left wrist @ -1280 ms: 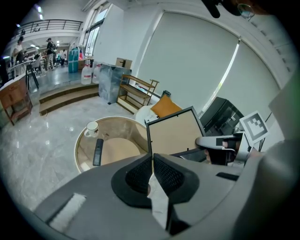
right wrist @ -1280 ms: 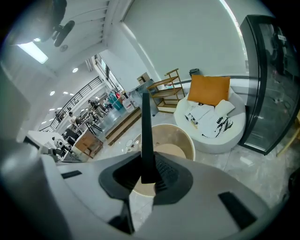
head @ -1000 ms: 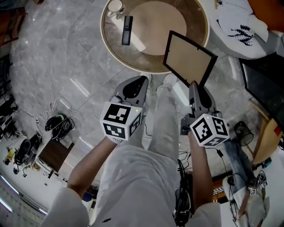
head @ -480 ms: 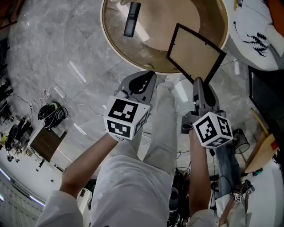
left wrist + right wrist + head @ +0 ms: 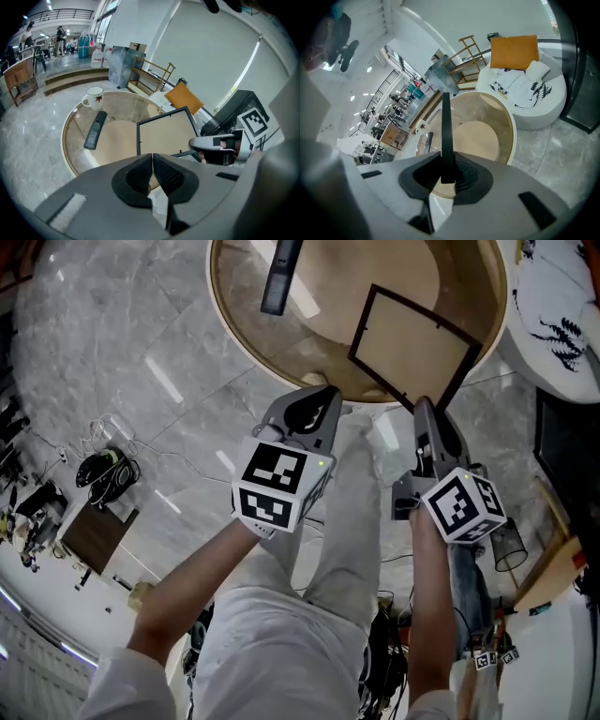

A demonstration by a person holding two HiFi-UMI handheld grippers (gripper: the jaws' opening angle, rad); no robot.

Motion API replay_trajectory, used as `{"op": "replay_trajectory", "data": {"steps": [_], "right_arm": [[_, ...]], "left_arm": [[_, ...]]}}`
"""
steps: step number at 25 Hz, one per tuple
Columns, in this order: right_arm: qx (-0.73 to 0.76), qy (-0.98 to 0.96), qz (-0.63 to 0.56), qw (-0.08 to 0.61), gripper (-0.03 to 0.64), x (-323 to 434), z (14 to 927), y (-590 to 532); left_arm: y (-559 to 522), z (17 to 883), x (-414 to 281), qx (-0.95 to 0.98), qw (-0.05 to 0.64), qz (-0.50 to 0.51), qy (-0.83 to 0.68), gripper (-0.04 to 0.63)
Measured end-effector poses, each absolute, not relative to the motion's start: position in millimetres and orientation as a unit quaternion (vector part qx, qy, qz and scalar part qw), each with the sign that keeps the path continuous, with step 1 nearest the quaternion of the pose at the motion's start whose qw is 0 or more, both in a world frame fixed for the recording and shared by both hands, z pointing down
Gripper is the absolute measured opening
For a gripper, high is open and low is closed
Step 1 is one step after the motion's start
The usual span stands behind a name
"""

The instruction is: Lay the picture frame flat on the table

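Your right hand-held gripper (image 5: 424, 411) is clamped on the near corner of the picture frame (image 5: 417, 345). In the right gripper view the frame (image 5: 445, 136) shows edge-on as a thin dark strip, pinched between the two pads, and rises straight away from the jaws. From the head view, the frame hangs tilted over the near right part of the round glass tabletop (image 5: 232, 326), with its plain tan back facing up. The held corner sits right at the tabletop's near rim. You cannot tell from these views whether the frame's far edge touches the glass.

Your left hand-held gripper (image 5: 315, 401) has its jaws pressed together with nothing between them. It hovers just off the near edge of the tabletop, to the left of the frame and apart from it.

A dark remote control (image 5: 280, 277) lies near the far left side of the tabletop, well apart from the frame. In the left gripper view a white mug (image 5: 93, 97) stands at the far edge, just beyond the remote. A round white seat (image 5: 555, 320) stands on the marble floor (image 5: 122, 343) beside the tabletop's right edge.
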State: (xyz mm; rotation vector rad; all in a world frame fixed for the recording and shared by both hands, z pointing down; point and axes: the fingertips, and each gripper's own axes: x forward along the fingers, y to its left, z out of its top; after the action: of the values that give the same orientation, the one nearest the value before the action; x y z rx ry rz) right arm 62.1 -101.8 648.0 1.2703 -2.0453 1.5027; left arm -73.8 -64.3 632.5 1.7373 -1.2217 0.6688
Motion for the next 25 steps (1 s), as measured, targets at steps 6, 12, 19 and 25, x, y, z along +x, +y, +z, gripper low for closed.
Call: {"op": "replay_trajectory", "data": {"steps": [6,12,19,25], "right_arm": [[0.430,-0.714,0.530,0.153,0.054,51,667,-107],[0.428,-0.706,0.544,0.150,0.053,47,679,-112],[0.432,-0.702,0.544,0.158,0.054,45,682,-112],[0.455,-0.681,0.551,0.160,0.061,55,695,-112]], "left_arm": [[-69,651,-71,0.698,0.445,0.269,-0.493,0.009],[-76,660,-66,0.698,0.453,0.268,-0.486,0.009],[-83,661,-71,0.697,0.450,0.265,-0.491,0.009],[-78,662,-72,0.696,0.449,0.271,-0.490,0.009]]}}
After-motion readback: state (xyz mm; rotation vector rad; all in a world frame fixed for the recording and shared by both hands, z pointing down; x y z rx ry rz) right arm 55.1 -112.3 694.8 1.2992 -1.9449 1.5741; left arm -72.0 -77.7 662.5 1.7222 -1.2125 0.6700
